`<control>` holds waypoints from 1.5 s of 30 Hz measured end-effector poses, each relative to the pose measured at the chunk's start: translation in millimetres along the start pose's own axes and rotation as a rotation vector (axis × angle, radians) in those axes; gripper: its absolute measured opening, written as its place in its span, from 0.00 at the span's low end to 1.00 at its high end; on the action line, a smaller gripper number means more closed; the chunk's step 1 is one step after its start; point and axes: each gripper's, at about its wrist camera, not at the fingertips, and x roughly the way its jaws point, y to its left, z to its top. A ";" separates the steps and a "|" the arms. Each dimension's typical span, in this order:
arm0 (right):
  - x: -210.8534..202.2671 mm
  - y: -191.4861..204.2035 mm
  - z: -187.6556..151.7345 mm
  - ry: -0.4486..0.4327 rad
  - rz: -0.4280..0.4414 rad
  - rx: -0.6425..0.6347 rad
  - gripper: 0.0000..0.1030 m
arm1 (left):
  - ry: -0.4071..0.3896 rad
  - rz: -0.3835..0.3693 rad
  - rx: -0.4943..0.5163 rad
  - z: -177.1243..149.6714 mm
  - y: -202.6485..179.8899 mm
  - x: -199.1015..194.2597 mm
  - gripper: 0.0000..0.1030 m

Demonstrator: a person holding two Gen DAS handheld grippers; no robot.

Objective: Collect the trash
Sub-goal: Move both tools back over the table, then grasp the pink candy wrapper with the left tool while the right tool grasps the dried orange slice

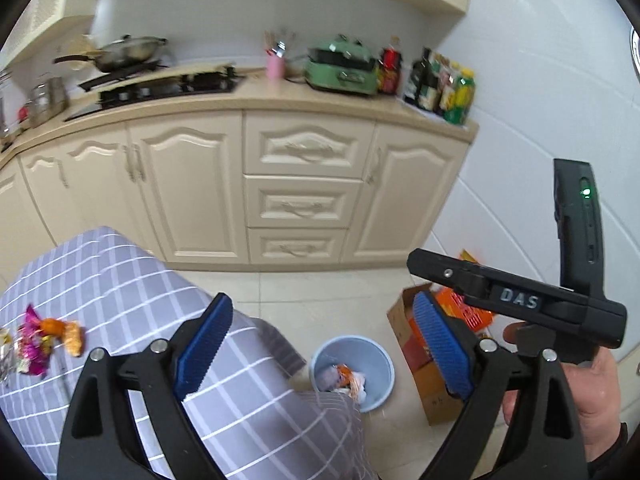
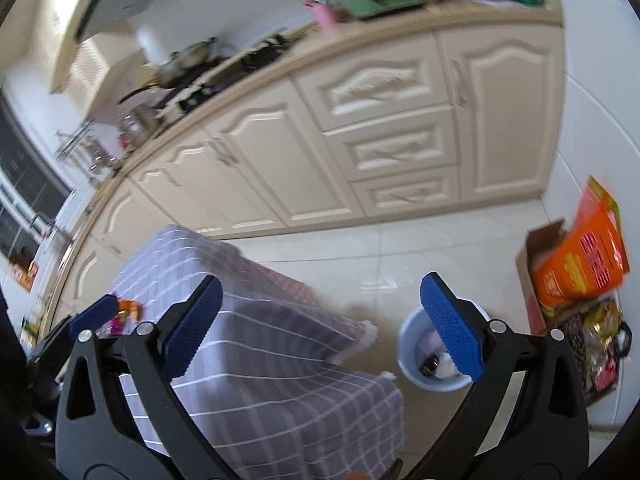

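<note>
Crumpled pink, orange and silver wrappers [image 1: 38, 342] lie on the grey checked tablecloth [image 1: 120, 280] at the left; they also show in the right wrist view [image 2: 126, 312]. A light blue bin [image 1: 352, 372] with trash in it stands on the floor beside the table, also in the right wrist view [image 2: 436, 356]. My left gripper [image 1: 320, 344] is open and empty above the table's edge. My right gripper [image 2: 320, 328] is open and empty, held above the table and bin; its body shows in the left wrist view [image 1: 520, 300].
Cream kitchen cabinets [image 1: 300, 188] with a stove, pans, a green appliance and bottles on the counter run along the far wall. An open cardboard box [image 1: 424, 360] with orange packets stands right of the bin. A bag of snacks [image 2: 600, 344] sits by the wall.
</note>
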 end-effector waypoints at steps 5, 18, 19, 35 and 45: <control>-4.4 47.4 -1.0 -0.007 0.055 -0.056 0.94 | -0.038 0.044 -0.044 -1.6 27.4 -28.7 0.87; 8.0 186.9 -32.1 0.010 0.217 -0.283 0.94 | -0.188 0.297 -0.178 -36.3 129.0 -119.7 0.88; 11.2 193.7 -34.6 0.013 0.224 -0.293 0.94 | -0.194 0.322 -0.185 -40.7 138.5 -125.7 0.88; 107.1 275.5 -75.8 0.190 0.119 -0.487 0.94 | -0.105 0.486 -0.285 -87.6 264.2 -114.9 0.88; 163.3 279.9 -88.7 0.267 0.077 -0.548 0.94 | 0.029 0.506 -0.231 -83.5 311.2 -33.2 0.87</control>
